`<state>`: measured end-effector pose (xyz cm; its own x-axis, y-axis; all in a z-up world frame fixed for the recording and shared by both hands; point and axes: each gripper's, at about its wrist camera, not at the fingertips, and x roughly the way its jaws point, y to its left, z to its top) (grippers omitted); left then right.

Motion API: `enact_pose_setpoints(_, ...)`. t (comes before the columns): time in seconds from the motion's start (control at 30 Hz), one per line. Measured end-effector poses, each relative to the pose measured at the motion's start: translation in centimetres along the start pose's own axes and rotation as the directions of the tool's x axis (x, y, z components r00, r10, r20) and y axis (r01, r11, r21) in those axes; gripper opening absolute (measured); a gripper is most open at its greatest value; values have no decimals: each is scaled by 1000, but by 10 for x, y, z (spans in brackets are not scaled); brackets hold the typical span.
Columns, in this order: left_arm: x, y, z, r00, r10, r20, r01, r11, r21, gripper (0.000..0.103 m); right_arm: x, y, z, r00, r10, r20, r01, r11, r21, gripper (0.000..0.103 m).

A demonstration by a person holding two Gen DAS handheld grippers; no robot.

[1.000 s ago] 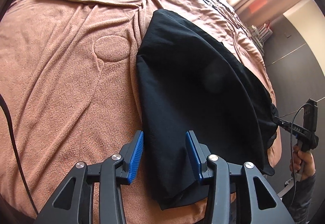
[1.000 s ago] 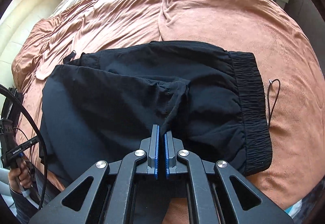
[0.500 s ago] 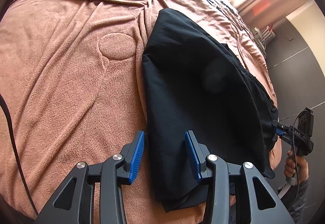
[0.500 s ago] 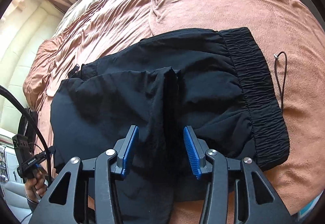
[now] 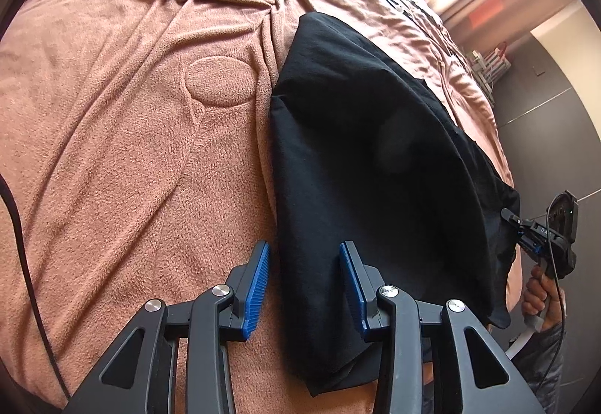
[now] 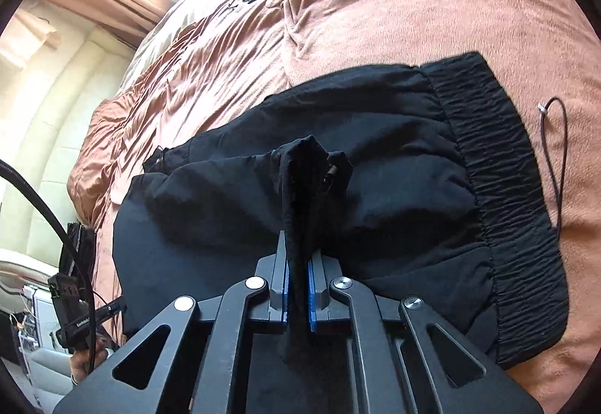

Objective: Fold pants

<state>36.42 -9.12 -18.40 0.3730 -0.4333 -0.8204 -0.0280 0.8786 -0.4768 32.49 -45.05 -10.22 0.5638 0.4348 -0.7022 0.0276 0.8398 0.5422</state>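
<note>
Rumpled pink-brown bedding (image 5: 124,136) covers the bed across both views, with bright window light at the top and a loose cord (image 6: 555,151) at right. On it the black pants (image 6: 394,166) lie spread, waistband to the right; thin, limp and light, they look likely to sag and slide, so gathered edges seem best. The right gripper (image 6: 298,286) has just clamped a raised pleat at lower centre, while the left gripper (image 5: 305,286) stands parted astride the leg's edge.
</note>
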Motion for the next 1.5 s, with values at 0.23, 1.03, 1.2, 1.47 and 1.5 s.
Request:
enact_pose_setpoints(0.23, 1, -3, -1, 1000, -6, -6, 6, 1000, 7, 41, -36, 16, 12, 988, -140, 72, 147, 983, -108, 3)
enact_pose_setpoints(1.03, 6, -8, 2, 1000, -15, -22, 16, 1000, 22, 41, 13, 82, 74, 806, -574, 149, 584, 727, -360, 3)
enact_pose_setpoints(1.2, 7, -11, 1, 1000, -16, -24, 17, 1000, 24, 41, 20, 75, 69, 731, -648, 214, 677, 650, -346, 29)
enact_pose_setpoints(1.47, -2, -13, -4, 999, -33, -16, 34, 999, 29, 41, -33, 47, 42, 853, -495, 164, 519, 838, -172, 45)
enact_pose_setpoints(1.5, -3, -14, -5, 999, -34, -17, 35, 999, 33, 41, -39, 42, 36, 865, -476, 157, 497, 854, -153, 45)
